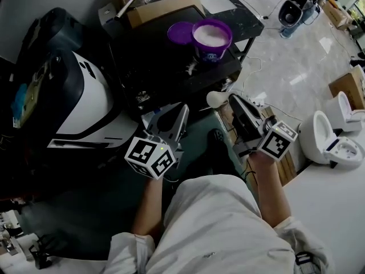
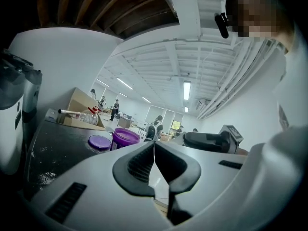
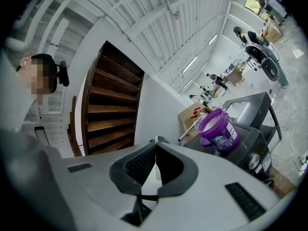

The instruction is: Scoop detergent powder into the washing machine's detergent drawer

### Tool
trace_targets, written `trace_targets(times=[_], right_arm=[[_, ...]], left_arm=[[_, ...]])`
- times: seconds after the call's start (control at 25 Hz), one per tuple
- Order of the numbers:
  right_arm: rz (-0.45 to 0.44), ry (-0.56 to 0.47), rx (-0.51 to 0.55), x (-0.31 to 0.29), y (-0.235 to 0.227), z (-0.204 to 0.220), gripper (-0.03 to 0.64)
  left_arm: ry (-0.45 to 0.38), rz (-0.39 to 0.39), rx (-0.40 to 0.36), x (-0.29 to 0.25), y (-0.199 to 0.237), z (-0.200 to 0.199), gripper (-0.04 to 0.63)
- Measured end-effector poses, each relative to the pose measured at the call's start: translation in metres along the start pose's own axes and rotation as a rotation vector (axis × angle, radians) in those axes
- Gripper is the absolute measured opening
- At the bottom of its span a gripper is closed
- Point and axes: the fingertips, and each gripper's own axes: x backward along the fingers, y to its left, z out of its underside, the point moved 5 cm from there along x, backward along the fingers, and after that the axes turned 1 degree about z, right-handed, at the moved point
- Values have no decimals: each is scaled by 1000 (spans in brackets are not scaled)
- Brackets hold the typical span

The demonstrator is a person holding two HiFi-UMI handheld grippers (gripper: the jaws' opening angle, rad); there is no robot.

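Both grippers are low, close to the person's body, in front of the black-topped washing machine (image 1: 154, 67).

- Left gripper (image 1: 183, 107): tongs pressed together with nothing between them, tips aimed toward the machine.
- Right gripper (image 1: 232, 98): tongs clamped on the handle end of a white round-headed plastic scoop (image 1: 215, 99). The scoop head sticks out past the tips toward the left gripper, near the machine's front edge.
- Open purple plastic tub of white detergent powder (image 1: 212, 51): upright on the machine top, toward the back right.
- Flat purple round lid (image 1: 181, 33): lies just beside the tub on its left, touching or nearly so.
- Brown cardboard box (image 1: 162, 7): sits behind both.

The scoop is well apart from the tub. Can't make out the detergent drawer in any view.
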Motion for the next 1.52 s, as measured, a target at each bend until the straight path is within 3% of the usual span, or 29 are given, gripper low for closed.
trace_targets(times=[0.4,0.96,1.52], right_arm=[[-36,32,51,-41,-34,-45,11],[-91,88,44,-88,-95,-109,11],[-145,129,29,-119,-142,-141,11]], left_arm=[[2,-22,-3,-55,25,-21,20],[9,-105,9,-123,45,-39,20],[10,-188,18,-166,56,-43,20]])
